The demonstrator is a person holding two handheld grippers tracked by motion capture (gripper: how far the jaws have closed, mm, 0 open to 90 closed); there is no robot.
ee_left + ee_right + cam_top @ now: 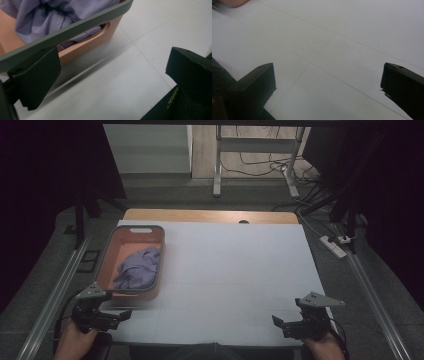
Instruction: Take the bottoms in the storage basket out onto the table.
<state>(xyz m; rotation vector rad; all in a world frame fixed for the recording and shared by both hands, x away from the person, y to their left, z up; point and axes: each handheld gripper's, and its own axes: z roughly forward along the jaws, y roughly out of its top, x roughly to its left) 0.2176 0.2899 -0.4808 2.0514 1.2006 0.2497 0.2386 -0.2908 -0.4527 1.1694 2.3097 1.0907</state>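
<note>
An orange basket with a grey rim [161, 254] stands on the left side of the white table [240, 270], and a crumpled purple cloth [137, 270] lies inside it. My left gripper [119, 313] sits at the table's front left, just in front of the basket's near end, jaws wide apart with nothing between them. In the left gripper view the basket's rim [75, 27] and handle slot are close ahead, the cloth [50, 12] behind them, and the left gripper [112, 65] is over bare table. My right gripper [280, 324] rests open at the front right, and the right gripper [328, 72] holds nothing.
Metal rails [55, 295] run along both sides of the table. A power strip [334, 246] and cables lie on the floor at the back right. Desk legs [218, 165] stand beyond the table's wooden far edge [210, 215].
</note>
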